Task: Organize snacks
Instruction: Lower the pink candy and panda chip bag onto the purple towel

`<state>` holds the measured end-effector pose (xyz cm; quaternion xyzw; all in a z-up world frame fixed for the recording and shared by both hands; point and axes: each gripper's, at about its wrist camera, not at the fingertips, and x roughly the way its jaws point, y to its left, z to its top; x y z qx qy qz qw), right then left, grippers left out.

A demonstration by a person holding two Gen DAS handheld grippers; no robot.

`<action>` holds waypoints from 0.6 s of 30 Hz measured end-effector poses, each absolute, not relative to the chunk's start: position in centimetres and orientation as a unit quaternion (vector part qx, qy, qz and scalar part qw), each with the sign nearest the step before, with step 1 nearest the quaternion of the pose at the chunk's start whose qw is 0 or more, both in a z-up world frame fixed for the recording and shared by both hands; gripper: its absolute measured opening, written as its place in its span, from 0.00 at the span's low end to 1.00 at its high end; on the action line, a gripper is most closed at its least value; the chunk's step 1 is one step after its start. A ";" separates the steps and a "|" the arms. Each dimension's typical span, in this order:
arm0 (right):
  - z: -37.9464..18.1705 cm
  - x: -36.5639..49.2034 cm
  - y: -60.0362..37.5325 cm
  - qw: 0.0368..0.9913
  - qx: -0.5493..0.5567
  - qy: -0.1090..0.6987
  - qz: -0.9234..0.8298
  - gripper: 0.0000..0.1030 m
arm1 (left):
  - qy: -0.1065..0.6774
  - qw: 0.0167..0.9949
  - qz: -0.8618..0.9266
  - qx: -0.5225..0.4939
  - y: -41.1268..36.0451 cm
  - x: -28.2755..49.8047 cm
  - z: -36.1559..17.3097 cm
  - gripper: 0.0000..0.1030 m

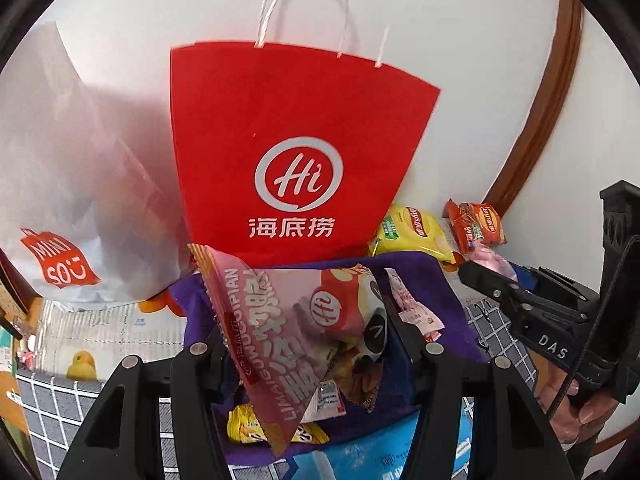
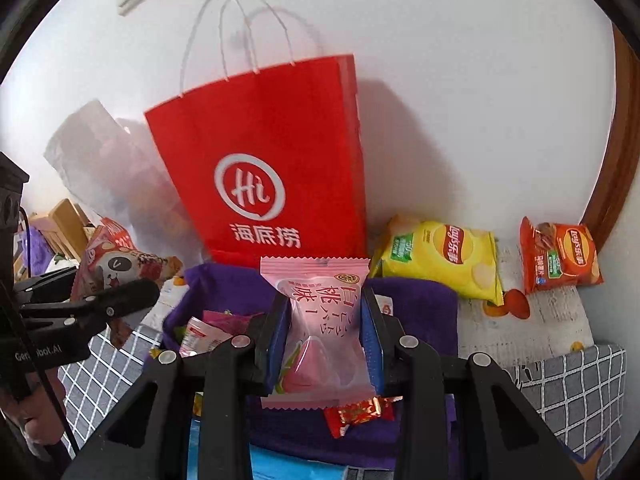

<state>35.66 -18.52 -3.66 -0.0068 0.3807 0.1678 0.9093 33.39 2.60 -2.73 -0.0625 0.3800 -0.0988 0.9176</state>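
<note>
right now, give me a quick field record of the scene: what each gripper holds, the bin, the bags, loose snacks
left gripper: shut on pink-and-red snack packet
right gripper: shut on pink peach sweet packet
purple bin: under both grippers, a few small snacks inside
red paper bag: upright against the wall, behind the bin
white plastic bag: left of the red bag
loose snacks: yellow chip bag, orange chip bag, right of the red bag

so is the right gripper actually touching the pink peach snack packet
Touching. The right wrist view shows the right gripper with both blue pads pressed against the sides of the pink peach snack packet, pinching it above the purple bin.
</note>
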 end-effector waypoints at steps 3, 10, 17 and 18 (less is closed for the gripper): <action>-4.2 36.2 -18.8 0.908 -0.008 0.385 0.167 0.33 | 0.385 0.915 -0.101 -0.073 3.0 34.0 -3.7 0.55; -6.3 37.6 -19.0 0.898 -0.016 0.408 0.162 0.33 | 0.399 0.909 -0.094 -0.079 3.8 35.0 -5.2 0.55; -8.4 38.5 -18.6 0.886 -0.028 0.434 0.163 0.33 | 0.407 0.899 -0.121 -0.103 3.8 35.5 -6.1 0.55; -8.6 38.6 -18.5 0.884 -0.030 0.437 0.163 0.33 | 0.411 0.897 -0.125 -0.103 3.5 35.6 -6.3 0.55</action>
